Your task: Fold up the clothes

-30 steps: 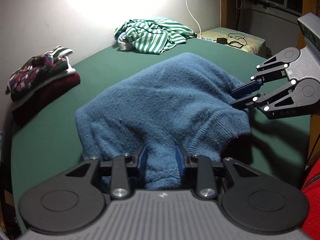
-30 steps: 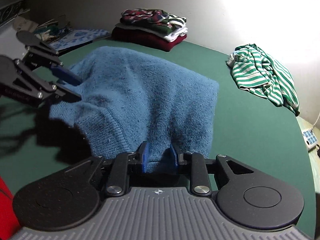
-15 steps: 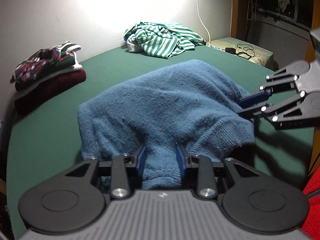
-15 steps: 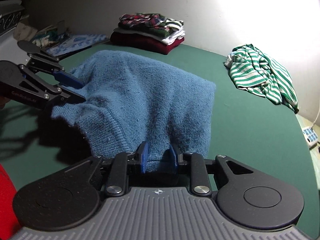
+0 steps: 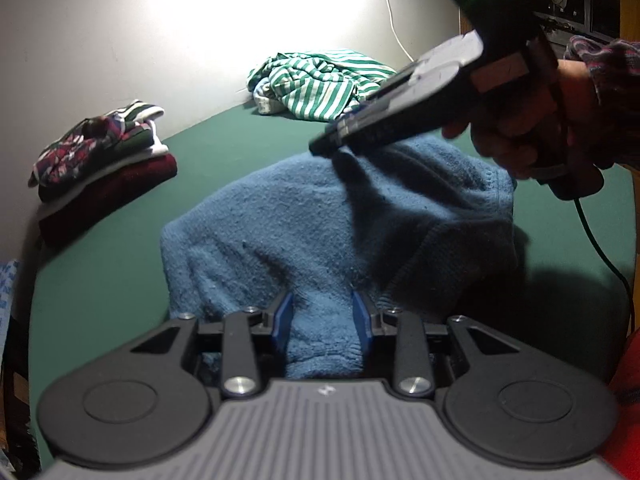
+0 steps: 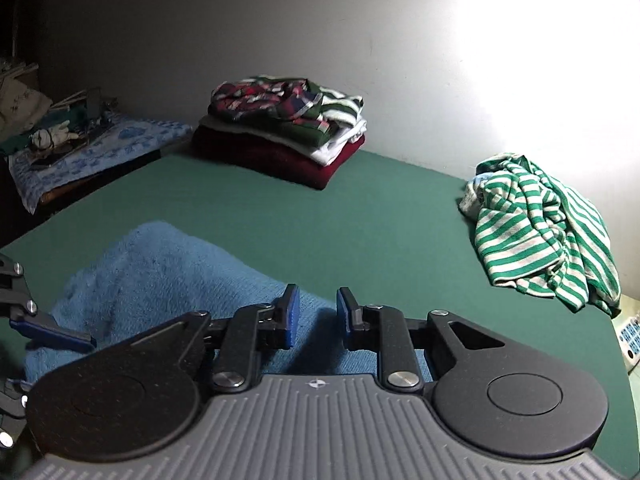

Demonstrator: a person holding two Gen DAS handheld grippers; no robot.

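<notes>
Two grippers work one blue sweater (image 5: 320, 220) lying mid-fold on the green bed (image 5: 120, 240). Left gripper (image 5: 322, 326) is clenched on the sweater's near ribbed edge, bunched between its pads. Right gripper (image 6: 314, 318) hangs above the cloth, released, nothing between its pads. A folded stack (image 6: 280, 132) sits far left by the wall; a crumpled striped shirt (image 6: 540, 236) lies far right. Likely step: a fold of the sweater. Next, the right gripper would probably need a fresh hold on an edge.
</notes>
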